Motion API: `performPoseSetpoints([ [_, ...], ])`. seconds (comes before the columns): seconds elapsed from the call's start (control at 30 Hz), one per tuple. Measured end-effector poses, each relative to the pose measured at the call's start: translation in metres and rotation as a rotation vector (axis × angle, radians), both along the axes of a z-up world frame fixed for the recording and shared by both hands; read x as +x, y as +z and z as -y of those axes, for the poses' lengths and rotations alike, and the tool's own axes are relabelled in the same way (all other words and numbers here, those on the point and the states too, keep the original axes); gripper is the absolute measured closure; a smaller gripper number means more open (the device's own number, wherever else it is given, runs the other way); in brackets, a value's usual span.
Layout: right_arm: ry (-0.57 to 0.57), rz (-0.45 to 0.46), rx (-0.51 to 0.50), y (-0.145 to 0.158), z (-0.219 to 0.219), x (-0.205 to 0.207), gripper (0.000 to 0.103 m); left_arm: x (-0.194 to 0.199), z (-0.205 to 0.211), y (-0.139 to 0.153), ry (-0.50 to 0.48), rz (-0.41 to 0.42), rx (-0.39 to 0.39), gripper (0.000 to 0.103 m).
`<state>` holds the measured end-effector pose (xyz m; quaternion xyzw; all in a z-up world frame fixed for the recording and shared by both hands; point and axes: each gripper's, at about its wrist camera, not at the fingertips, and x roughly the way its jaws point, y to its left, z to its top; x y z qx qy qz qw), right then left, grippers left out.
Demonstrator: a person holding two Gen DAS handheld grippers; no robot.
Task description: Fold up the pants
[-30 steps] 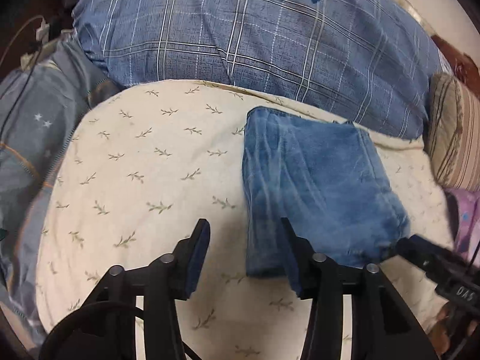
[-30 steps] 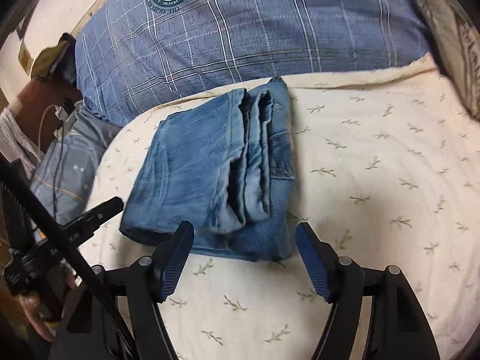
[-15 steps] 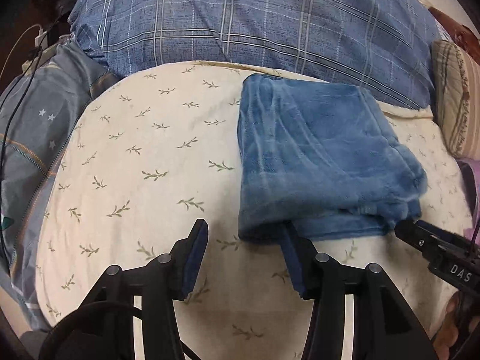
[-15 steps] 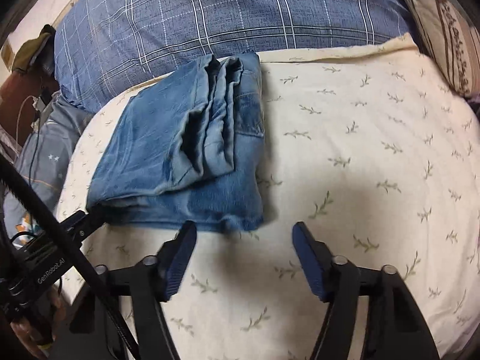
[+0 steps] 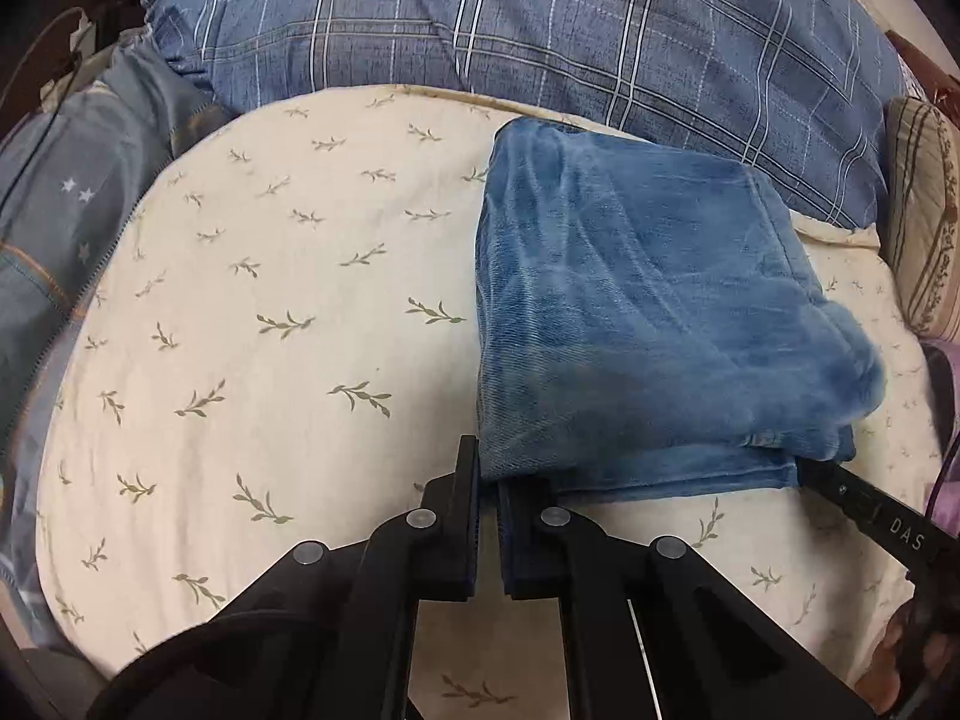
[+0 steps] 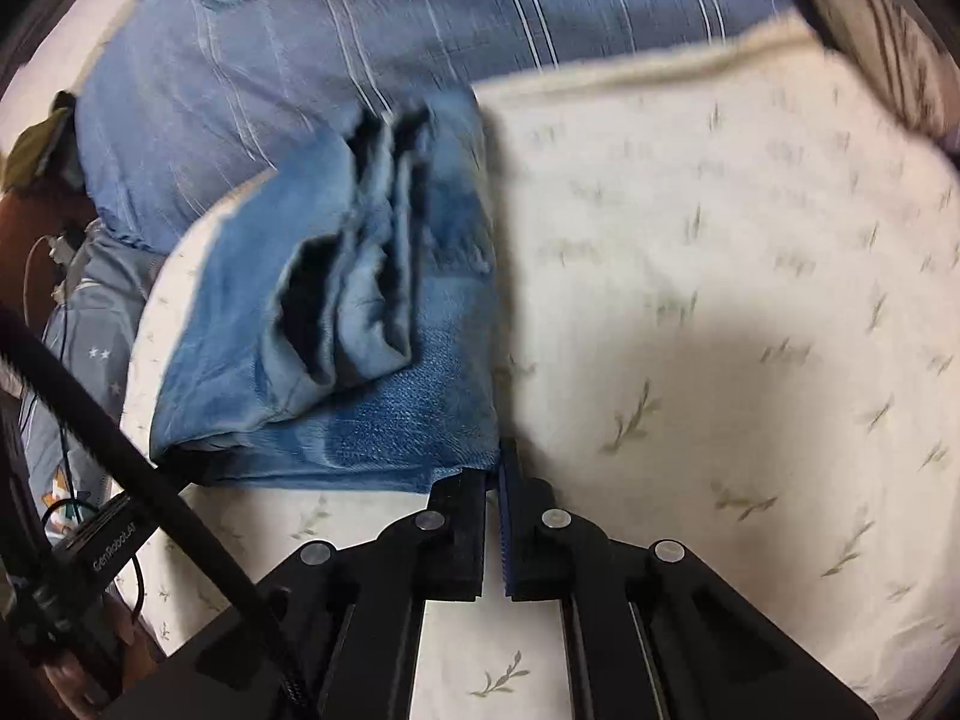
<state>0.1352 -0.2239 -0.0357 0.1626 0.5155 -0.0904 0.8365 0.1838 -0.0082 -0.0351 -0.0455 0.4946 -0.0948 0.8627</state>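
The folded blue jeans (image 5: 648, 324) lie on the cream leaf-print sheet (image 5: 270, 330). In the left wrist view my left gripper (image 5: 489, 480) is shut on the near left corner of the jeans. In the right wrist view the jeans (image 6: 360, 312) show stacked folds, and my right gripper (image 6: 495, 474) is shut on their near right corner. The right gripper also shows in the left wrist view (image 5: 864, 516), at the jeans' near right edge. The right wrist view is blurred by motion.
A blue plaid pillow (image 5: 540, 30) lies behind the jeans. A striped cushion (image 5: 924, 228) is at the right. Grey-blue bedding with stars (image 5: 72, 198) and a cable (image 5: 36, 96) lie at the left.
Both grippers moved forward to the jeans' near edge and closed on its two corners. They were open half a second ago.
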Motion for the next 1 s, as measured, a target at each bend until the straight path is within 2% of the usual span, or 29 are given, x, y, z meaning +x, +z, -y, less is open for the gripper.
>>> performPoseSetpoints([
  [0.1,0.020,0.007,-0.037,0.009,-0.006,-0.002,0.097,-0.005,0.003,0.005,-0.018,0.012,0.021,0.088],
  [0.2,-0.002,0.002,-0.009,0.020,-0.002,-0.016,0.082,-0.024,-0.001,0.018,-0.021,0.055,0.074,0.081],
  [0.23,0.003,0.007,0.010,0.024,-0.001,-0.021,0.069,-0.032,-0.001,0.024,-0.020,0.090,0.087,0.077],
  [0.27,0.008,0.032,0.023,0.032,-0.002,-0.032,0.052,-0.042,-0.002,0.031,-0.016,0.123,0.100,0.067],
  [0.3,0.004,0.054,0.016,0.037,-0.004,-0.039,0.042,-0.053,-0.002,0.038,-0.012,0.161,0.108,0.054],
  [0.33,-0.001,0.091,-0.003,0.045,-0.008,-0.053,0.027,-0.065,-0.003,0.042,-0.011,0.196,0.109,0.049],
  [0.37,0.000,0.118,-0.012,0.049,-0.011,-0.063,0.022,-0.078,-0.003,0.045,-0.009,0.230,0.110,0.044],
  [0.5,0.019,0.154,-0.036,0.056,-0.023,-0.083,0.022,-0.117,0.003,0.048,-0.022,0.269,0.145,0.042],
  [0.6,0.017,0.183,-0.090,0.060,-0.033,-0.095,0.022,-0.137,0.003,0.053,-0.005,0.309,0.152,0.042],
  [0.7,0.008,0.202,-0.126,0.066,-0.036,-0.092,0.022,-0.146,-0.001,0.055,0.021,0.320,0.116,0.042],
  [0.8,-0.003,0.231,-0.147,0.073,-0.037,-0.094,0.022,-0.147,-0.006,0.056,0.061,0.332,0.114,0.042],
  [1.0,0.028,0.244,-0.021,0.073,-0.038,-0.096,0.022,-0.147,-0.019,0.060,0.125,0.375,0.101,0.043],
])
